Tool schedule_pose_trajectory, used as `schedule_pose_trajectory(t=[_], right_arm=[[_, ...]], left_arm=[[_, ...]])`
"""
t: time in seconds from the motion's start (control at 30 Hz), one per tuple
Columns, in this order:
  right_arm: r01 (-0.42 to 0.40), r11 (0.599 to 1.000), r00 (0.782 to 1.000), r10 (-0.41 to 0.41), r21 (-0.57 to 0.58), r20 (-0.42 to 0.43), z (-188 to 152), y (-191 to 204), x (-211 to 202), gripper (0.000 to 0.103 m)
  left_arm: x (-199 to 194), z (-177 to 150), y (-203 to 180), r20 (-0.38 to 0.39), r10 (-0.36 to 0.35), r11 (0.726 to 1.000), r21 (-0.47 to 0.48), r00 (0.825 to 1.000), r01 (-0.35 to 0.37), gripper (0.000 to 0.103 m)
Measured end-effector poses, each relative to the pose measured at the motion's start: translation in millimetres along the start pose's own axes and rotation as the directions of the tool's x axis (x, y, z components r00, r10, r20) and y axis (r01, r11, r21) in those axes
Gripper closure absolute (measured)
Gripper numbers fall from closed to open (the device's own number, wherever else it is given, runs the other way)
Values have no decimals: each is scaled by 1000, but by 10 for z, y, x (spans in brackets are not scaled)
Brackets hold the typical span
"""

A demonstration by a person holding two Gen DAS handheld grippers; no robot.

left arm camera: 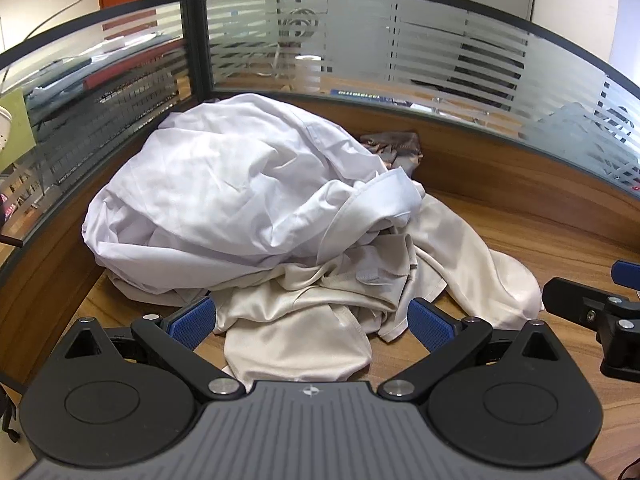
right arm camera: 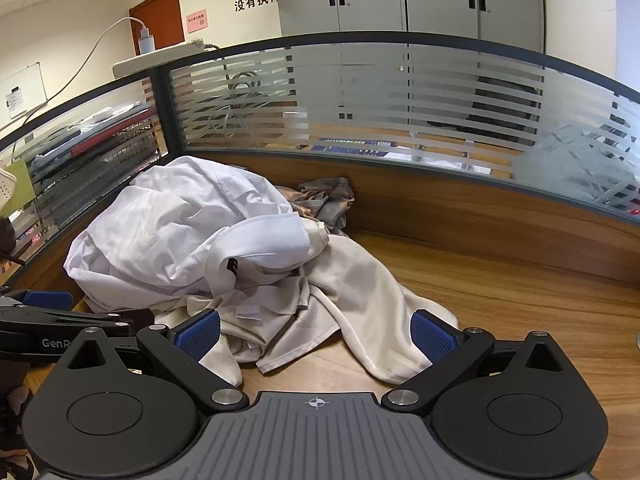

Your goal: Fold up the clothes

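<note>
Two grippers, left gripper (left arm camera: 312, 322) and right gripper (right arm camera: 316, 338), spread wide before the crumpled clothes pile (left arm camera: 248, 216).

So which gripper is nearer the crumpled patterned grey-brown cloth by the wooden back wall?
Right, as far as the views show. The right gripper faces the cloth almost head-on; the left gripper sits further left, behind the pile.

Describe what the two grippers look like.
Both match: the left gripper and right gripper have black linkage arms with silver pivot pins, round black housings and a grey ribbed centre plate bearing a small crosshair mark. The fingers carry blue textured pads. The left's side shows white "GenR" lettering.
</note>
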State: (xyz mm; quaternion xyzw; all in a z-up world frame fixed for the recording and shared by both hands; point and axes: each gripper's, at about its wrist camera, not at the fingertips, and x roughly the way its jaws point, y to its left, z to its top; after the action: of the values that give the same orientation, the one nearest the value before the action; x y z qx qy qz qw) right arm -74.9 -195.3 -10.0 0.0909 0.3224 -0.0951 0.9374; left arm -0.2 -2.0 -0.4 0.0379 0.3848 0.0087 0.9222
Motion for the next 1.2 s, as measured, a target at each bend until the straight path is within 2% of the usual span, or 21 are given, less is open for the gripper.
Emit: schedule_pose_trajectory(t=[0.3, 1.2], right_arm=[[19, 1000, 1000, -19, -8, 1, -18, 1, -16, 1], [23, 1000, 1000, -23, -1, -9, -18, -18, 8, 1]], left_arm=[[20, 13, 61, -25, -37, 999, -39, 999, 36, 0], [87, 29, 13, -51, -27, 1000, -9, 998, 26, 0]])
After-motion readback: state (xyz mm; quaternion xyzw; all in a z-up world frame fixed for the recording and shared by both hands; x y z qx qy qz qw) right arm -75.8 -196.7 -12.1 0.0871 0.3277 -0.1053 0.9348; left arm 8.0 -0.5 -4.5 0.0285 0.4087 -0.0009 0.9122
